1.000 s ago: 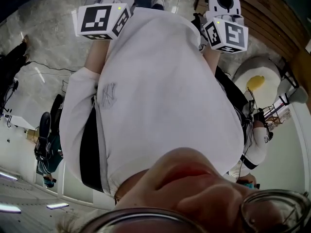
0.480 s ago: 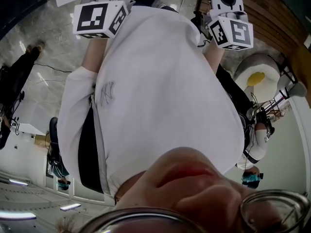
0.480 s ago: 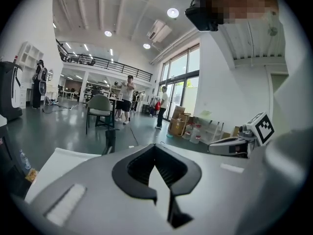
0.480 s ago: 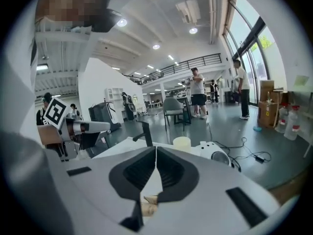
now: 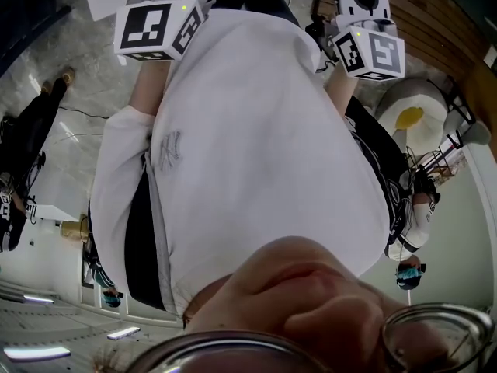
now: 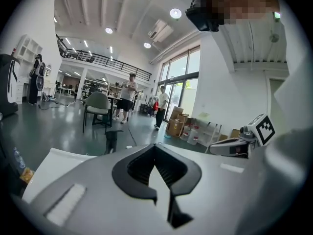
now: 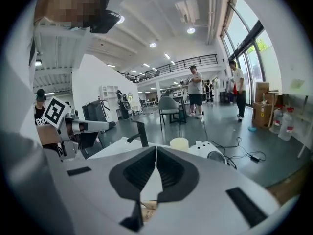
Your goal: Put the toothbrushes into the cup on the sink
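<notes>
No toothbrush shows in any view. In the right gripper view my right gripper [image 7: 156, 152] is shut, its tips together with nothing between them. Beyond it a cream cup [image 7: 179, 143] stands on a white counter [image 7: 115, 150], with a black faucet [image 7: 142, 132] to its left. In the left gripper view my left gripper [image 6: 155, 148] is shut and empty too, held over the same white counter [image 6: 54, 161] near the black faucet [image 6: 111, 141]. The head view shows only both marker cubes, left [image 5: 158, 29] and right [image 5: 371, 53], above the person's white shirt; the jaws are cut off at its top edge.
A white rounded appliance [image 7: 211, 153] with a cable sits right of the cup. A tan thing [image 7: 146, 208] shows under the right jaws. Chairs [image 6: 98, 104] and people [image 7: 195, 89] stand far off on the open floor. Each gripper is seen from the other's view.
The head view has drifted a little, and the white counter's edge has come in at its top. Both marker cubes stay almost where they were.
</notes>
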The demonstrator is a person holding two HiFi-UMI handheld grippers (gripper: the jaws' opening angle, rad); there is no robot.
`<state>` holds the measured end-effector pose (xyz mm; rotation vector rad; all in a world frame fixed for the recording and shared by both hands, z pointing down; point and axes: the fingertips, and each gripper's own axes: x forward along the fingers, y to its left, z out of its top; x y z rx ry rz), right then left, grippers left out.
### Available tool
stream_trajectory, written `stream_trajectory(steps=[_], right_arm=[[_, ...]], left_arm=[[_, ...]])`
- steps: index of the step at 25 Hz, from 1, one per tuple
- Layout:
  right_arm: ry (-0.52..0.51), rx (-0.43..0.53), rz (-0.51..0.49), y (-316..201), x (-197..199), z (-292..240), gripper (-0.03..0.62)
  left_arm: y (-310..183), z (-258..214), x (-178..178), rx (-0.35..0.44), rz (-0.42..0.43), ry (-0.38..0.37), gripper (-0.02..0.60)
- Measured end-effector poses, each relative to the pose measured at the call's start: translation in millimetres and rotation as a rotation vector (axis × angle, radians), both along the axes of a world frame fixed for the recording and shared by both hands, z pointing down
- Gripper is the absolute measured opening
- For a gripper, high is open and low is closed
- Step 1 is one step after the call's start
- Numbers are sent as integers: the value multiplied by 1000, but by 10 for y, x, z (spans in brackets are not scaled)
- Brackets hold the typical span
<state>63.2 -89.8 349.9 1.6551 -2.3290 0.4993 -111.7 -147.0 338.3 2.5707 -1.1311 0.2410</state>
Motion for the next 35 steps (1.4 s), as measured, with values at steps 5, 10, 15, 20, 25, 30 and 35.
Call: stream_trajectory(steps=[5, 10, 15, 20, 25, 30, 35], right_arm=[[11, 14, -11, 34, 8, -66, 11], [37, 27, -41, 21, 55, -113, 11], [64, 44, -115, -11, 105, -225, 12], [227, 36, -238, -107, 149, -151, 12], [310, 38, -354, -205, 143, -94, 46], [404, -16, -442, -323, 40, 127, 98], [463, -75, -605, -270, -16, 383, 98]], left_arm=[[25, -78, 5, 17, -11, 9, 6], [63, -131, 34, 31, -26, 11, 5], [75, -242, 62, 47, -65, 11, 6], [55, -241, 71, 56, -107, 9, 6], [11, -277, 51, 65, -153, 3, 6], [-72, -276, -60, 59, -187, 2, 6], [-63, -279, -43, 64, -212, -2, 6]])
